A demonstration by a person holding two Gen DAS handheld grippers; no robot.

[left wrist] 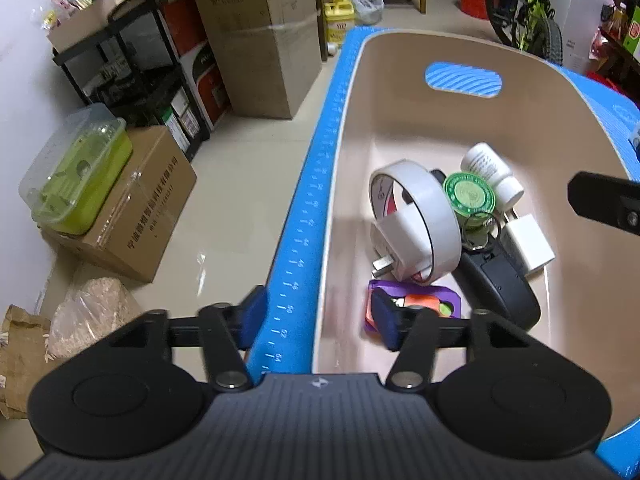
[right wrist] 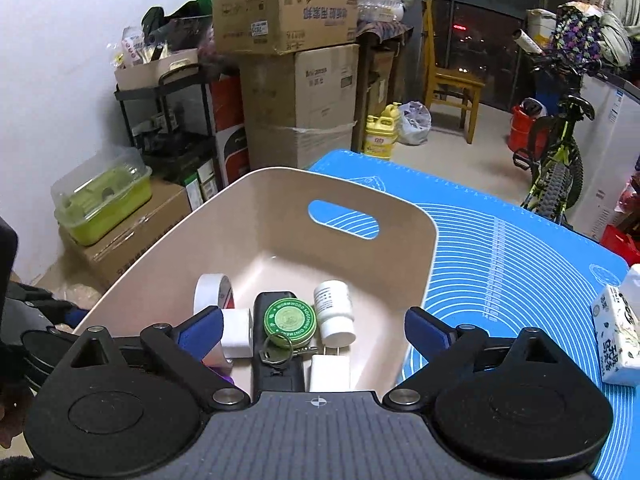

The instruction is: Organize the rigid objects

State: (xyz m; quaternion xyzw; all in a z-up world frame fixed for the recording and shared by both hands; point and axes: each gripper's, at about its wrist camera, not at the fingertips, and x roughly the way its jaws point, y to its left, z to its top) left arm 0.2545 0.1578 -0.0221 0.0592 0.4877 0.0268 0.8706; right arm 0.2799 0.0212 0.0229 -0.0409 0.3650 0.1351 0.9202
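- The left gripper (left wrist: 316, 320) hangs nearest the lens with its jaws partly apart, straddling the near-left wall of the beige bin (left wrist: 352, 128); one blue pad is outside, one inside, and neither presses anything.
- Inside the bin, from the left: a purple case (left wrist: 416, 300), a roll of white tape (left wrist: 424, 216) on edge, a white plug (left wrist: 396, 248), a green tin (left wrist: 470, 194) lying on a black device (left wrist: 500, 284), a white bottle (left wrist: 490, 172), a white charger (left wrist: 528, 244).
- The bin stands on a blue mat (right wrist: 520, 264).
- The right gripper (right wrist: 312, 330) stands wide over the bin's near edge, empty.
- A patterned box (right wrist: 616, 332) lies on the mat, well right of the bin.
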